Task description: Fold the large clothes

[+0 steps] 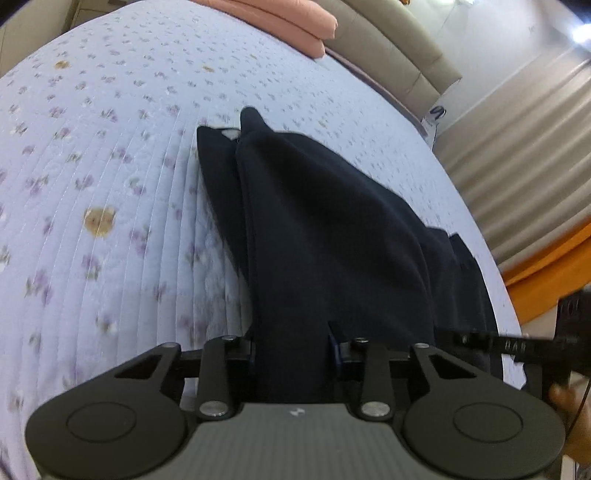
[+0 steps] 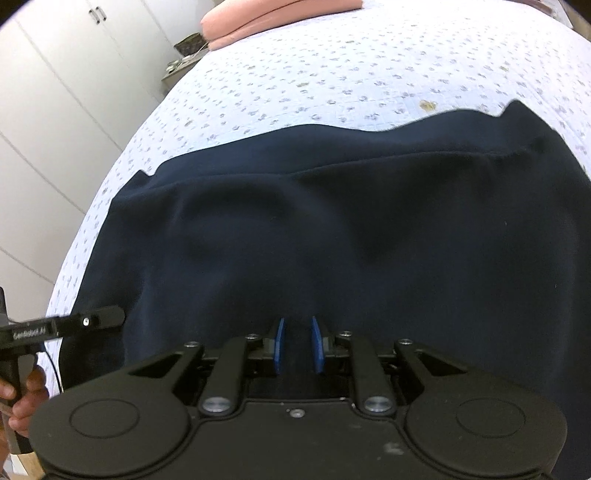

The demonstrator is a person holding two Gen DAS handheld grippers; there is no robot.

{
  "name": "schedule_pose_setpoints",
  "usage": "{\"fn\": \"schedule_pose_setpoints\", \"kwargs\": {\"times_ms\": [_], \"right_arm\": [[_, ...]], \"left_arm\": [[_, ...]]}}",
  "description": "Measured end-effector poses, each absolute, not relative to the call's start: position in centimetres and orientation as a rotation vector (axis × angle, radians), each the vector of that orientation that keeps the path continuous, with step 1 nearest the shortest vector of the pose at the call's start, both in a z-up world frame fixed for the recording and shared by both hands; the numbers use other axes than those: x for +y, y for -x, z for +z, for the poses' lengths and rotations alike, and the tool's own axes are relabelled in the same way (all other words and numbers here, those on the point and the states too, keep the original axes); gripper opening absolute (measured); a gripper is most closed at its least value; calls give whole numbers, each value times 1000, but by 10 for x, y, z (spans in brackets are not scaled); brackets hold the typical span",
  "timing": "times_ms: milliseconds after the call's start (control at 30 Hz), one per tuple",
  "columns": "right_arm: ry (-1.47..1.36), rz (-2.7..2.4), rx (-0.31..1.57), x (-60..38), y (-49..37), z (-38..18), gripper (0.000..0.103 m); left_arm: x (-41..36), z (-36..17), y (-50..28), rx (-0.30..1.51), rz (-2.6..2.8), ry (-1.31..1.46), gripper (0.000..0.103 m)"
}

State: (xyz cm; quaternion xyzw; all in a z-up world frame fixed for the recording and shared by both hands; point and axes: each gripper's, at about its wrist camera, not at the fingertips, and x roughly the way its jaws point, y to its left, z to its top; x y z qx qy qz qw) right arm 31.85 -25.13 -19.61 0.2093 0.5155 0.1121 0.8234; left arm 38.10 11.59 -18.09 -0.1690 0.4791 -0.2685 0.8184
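Looking along the left tongs: the left gripper (image 1: 295, 350) points down at a dark navy garment (image 1: 332, 229) spread on a bed.
Left tongs state: a thick fold of the navy cloth fills the gap between the two fingers (image 1: 336, 343); they look clenched on the garment, though the cloth hides the left pad.
Garment, left view: it runs from the fingers away to the far middle of the bed, bunched into a raised ridge, with a small pale tag (image 1: 229, 133) at its far end.
Bed cover: a pale blue quilt (image 1: 110, 166) with small purple flowers lies under the garment, bare on the left.
Far side: a folded pink cloth (image 1: 295, 22) lies at the far edge of the quilt, beside a beige headboard (image 1: 399, 48).
Right edge: the other tool (image 1: 517, 343) reaches in from the right, near the garment's near right corner.
Right view, tongs: the right gripper (image 2: 298, 347) sits over the near edge of the garment (image 2: 332, 229).
Right tongs state: the blue pads (image 2: 280, 343) stand slightly apart with dark cloth between them; whether they pinch it I cannot tell.
Garment, right view: it lies wide across the near half of the quilt (image 2: 332, 74), loosely wrinkled.
Left edge: the left tool (image 2: 74, 323) and a hand (image 2: 22, 402) holding it.
Far left: white wardrobe doors (image 2: 66, 74).
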Motion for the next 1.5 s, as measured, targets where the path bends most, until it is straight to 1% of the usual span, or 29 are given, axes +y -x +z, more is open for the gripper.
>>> {"fn": "schedule_pose_setpoints", "kwargs": {"times_ms": [33,167,200,267,300,367,433,533,700,800,900,1067,1200,1233,1267,1300,1333,1367,1400,1433,1467,1500], "right_arm": [[-436,251,1089,-250,-318,-192,27],[-388,269,1045,-240,-313,-179,27],[-359,262,1043,-234,-312,-178,27],[-279,260,1069,-217,-310,-186,27],[-220,254,1056,-208,-307,-189,27],[-150,248,1026,-194,-305,-193,27],[-185,229,1020,-196,-306,-195,27],[-283,244,1017,-212,-306,-199,27],[-519,290,1037,-248,-315,-204,27],[-698,287,1003,-288,-315,-199,27],[-744,228,956,-336,-310,-188,27],[-709,84,897,-427,-293,-171,27],[-666,-36,918,-483,-271,-182,30],[-660,-63,932,-495,-270,-188,32],[-650,-85,943,-503,-269,-192,34],[-642,-108,951,-513,-268,-197,36],[-646,-119,956,-521,-267,-202,41],[-661,-114,957,-529,-266,-205,49],[-681,-95,953,-537,-269,-207,55],[-694,-69,949,-540,-272,-206,69],[-704,-39,943,-542,-278,-205,76],[-714,-5,936,-539,-284,-202,79]], "left_arm": [[117,-182,-378,1029,-567,367,36],[126,-191,-378,1054,-572,399,40],[126,-194,-381,1063,-574,411,42],[125,-197,-388,1080,-583,432,41],[124,-196,-391,1082,-579,438,33],[113,-189,-391,1057,-585,402,23],[102,-173,-384,1003,-613,386,21],[87,-144,-379,924,-692,489,20],[26,-94,-370,829,-767,453,20],[-13,-68,-361,769,-831,484,20],[-61,-54,-354,739,-891,501,20],[-157,-64,-351,764,-939,469,21],[-227,-107,-353,830,-896,440,22],[-245,-123,-352,855,-860,399,22],[-262,-136,-348,868,-819,323,25],[-277,-144,-341,870,-786,224,25],[-291,-146,-332,854,-766,121,26],[-300,-143,-323,819,-760,44,34],[-305,-137,-314,789,-766,2,48],[-307,-129,-308,777,-773,-11,56],[-307,-122,-303,773,-775,-10,65],[-304,-114,-297,776,-773,2,66]]}}
